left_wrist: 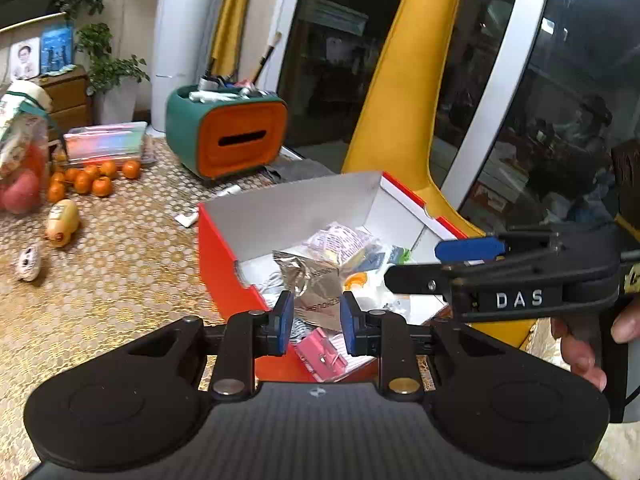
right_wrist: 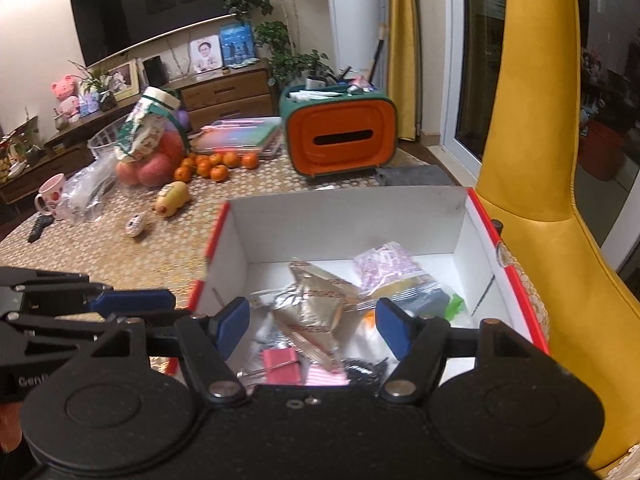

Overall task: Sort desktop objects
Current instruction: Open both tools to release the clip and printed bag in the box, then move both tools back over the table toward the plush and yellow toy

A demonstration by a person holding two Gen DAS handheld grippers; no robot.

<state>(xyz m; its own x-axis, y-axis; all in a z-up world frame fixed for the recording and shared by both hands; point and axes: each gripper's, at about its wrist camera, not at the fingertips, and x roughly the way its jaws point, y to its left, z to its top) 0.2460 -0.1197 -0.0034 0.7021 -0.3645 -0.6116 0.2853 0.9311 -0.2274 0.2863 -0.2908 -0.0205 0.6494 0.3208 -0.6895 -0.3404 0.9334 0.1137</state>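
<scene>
The box (right_wrist: 348,220) – red outside, white inside – stands open on the table (right_wrist: 104,256), at the centre of both views. In it lie a silver pouch (right_wrist: 316,312), a pink clip (right_wrist: 282,366), a patterned bag (right_wrist: 386,266) at 1 o'clock from the pouch, and other small packets. The left gripper (left_wrist: 316,322) hangs over the box's near edge, its blue pads a narrow gap apart with nothing between them. The right gripper (right_wrist: 314,330) hangs over the box too – jaws wide, empty. At 12 o'clock beyond the box stands an orange-fronted organiser (right_wrist: 340,136); at 10 o'clock lie tangerines (right_wrist: 216,166) and a yellow toy (right_wrist: 172,198). A yellow chair (right_wrist: 532,152) rises at 3 o'clock.
</scene>
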